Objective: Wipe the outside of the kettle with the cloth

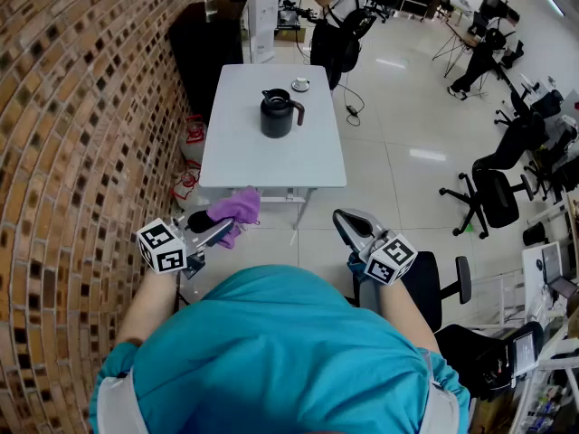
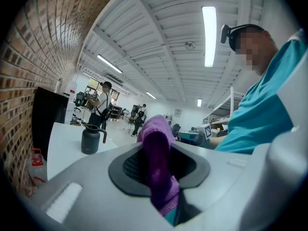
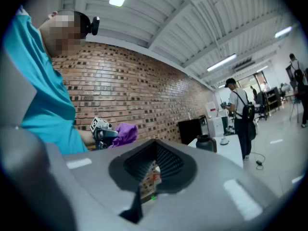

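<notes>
A black kettle (image 1: 279,114) with a side handle stands upright on a white table (image 1: 271,156), well ahead of me. My left gripper (image 1: 220,230) is held short of the table's near edge, shut on a purple cloth (image 1: 237,208) that bunches out past its jaws. In the left gripper view the cloth (image 2: 156,153) fills the gap between the jaws and the kettle (image 2: 91,138) is far off to the left. My right gripper (image 1: 345,221) is shut with nothing in it, level, beside the left one. Its view shows the kettle (image 3: 206,142) and the cloth (image 3: 122,133) in the distance.
A small white cup on a saucer (image 1: 300,84) sits behind the kettle. A brick wall (image 1: 81,134) runs along the left. A black cabinet (image 1: 213,43) stands beyond the table, red-and-white bags (image 1: 192,143) lie by its left legs. Office chairs (image 1: 493,197) are at the right; a person (image 1: 339,12) stands farther back.
</notes>
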Available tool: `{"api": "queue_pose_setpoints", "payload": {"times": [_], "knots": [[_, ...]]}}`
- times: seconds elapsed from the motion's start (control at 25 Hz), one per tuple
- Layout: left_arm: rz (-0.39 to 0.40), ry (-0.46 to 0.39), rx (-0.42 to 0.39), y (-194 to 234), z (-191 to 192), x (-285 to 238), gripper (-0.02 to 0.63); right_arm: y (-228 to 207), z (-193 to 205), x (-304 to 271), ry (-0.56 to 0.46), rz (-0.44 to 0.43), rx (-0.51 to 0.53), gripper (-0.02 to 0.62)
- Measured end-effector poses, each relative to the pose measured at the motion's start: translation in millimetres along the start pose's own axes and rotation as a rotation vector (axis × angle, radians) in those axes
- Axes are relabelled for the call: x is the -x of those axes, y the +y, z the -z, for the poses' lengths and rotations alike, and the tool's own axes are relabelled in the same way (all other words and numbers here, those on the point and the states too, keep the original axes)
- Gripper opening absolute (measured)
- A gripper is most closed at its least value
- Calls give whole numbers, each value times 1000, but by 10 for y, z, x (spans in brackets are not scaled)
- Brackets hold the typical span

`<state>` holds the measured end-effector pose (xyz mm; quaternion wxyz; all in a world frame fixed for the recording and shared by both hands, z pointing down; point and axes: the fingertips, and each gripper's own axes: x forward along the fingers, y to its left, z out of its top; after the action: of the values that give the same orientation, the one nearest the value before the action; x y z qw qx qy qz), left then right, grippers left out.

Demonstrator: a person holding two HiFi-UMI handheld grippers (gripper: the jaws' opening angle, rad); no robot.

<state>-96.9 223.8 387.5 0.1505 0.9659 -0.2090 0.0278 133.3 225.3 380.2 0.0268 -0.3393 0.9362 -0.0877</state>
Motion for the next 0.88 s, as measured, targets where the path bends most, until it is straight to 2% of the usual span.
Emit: {"api": "queue_pose_setpoints", "payload": {"times": [0.28,0.48,0.68,0.76,0.88], "knots": [[-17,-2,-2,62,-49,-398,100,-447,-39,109,-8,8,38,5],[-14,5,17,378,-103,-505,100,-813,3,-315,17,0,52,58],[-1,20,5,1125,-108,-485,100,-1408,151,-1146,69,38,83,130],[22,31,-6,1527,-114,-481,100,-1756,211,-1555,97,77,101,162],[70,70,21,2139,-125,-500,100,-2330,413,-2115,170,163,90,190]]}}
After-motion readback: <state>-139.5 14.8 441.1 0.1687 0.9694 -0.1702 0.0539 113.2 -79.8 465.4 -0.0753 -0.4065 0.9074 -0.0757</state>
